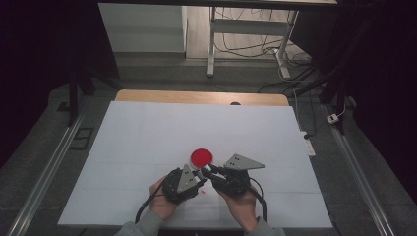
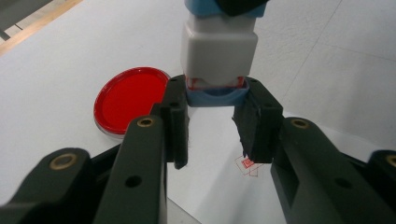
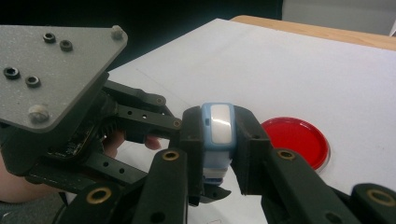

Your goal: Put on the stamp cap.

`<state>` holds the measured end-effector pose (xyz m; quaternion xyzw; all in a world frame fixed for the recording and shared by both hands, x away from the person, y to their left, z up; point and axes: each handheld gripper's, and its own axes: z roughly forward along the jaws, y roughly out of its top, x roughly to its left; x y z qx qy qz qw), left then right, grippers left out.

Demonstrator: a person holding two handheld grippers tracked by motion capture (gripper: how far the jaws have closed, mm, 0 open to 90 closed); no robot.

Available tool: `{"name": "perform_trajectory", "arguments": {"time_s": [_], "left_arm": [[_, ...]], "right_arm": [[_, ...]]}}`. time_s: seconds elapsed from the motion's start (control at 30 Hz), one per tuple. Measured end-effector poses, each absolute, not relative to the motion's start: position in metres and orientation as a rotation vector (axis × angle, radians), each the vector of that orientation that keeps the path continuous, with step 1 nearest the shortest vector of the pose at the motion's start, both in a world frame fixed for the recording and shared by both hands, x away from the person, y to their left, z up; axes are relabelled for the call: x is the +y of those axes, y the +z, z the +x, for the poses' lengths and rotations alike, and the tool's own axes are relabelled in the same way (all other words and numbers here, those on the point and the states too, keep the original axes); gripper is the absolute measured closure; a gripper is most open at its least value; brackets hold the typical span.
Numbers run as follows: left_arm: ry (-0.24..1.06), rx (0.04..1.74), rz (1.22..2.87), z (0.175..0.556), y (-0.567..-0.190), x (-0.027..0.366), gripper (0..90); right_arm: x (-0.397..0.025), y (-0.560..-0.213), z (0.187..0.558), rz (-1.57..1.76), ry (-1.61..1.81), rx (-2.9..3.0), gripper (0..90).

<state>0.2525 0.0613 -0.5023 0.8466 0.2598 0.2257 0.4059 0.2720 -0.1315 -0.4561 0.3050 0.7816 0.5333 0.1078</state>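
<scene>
here our right gripper (image 3: 217, 154) has its jaws clamped on the upper part of a small blue and white block (image 3: 217, 130), holding it upright above the desk (image 1: 147, 132). our left gripper (image 2: 215, 109) brings its jaws to the block's blue bottom end (image 2: 215, 95); they sit narrow, right at its two sides, though we cannot tell whether they press on it yet. the block looks like hard, smooth plastic, light and stiff, so we judge it may slip if gripped at an edge; the flat sides of each end are the places to hold, squarely. just beyond the two grippers a red disc (image 1: 201, 157) lies flat on the white sheet (image 1: 275, 142) covering the desk, apart from the block.
</scene>
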Motion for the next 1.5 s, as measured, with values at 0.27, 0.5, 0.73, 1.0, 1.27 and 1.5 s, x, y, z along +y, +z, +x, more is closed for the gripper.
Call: {"name": "perform_trajectory", "arguments": {"time_s": [0.27,0.5,0.73,1.0,1.27,1.5], "left_arm": [[0.592,0.665,2.135,0.252,-0.502,0.061,65.9],[0.616,0.665,2.138,0.250,-0.504,0.060,65.7],[0.647,0.651,2.143,0.249,-0.503,0.059,65.8],[0.692,0.637,2.153,0.246,-0.503,0.058,65.9],[0.695,0.646,2.151,0.246,-0.504,0.058,66.0],[0.678,0.644,2.129,0.246,-0.503,0.061,65.9]], "right_arm": [[-0.131,-0.458,0.272,0.920,1.553,2.294,75.4],[-0.131,-0.460,0.272,0.956,1.566,2.305,75.4],[-0.132,-0.461,0.273,0.988,1.593,2.301,75.4],[-0.130,-0.464,0.275,0.980,1.564,2.333,75.7],[-0.127,-0.466,0.273,0.958,1.553,2.329,76.0],[-0.129,-0.467,0.274,0.977,1.589,2.326,75.9]]}}
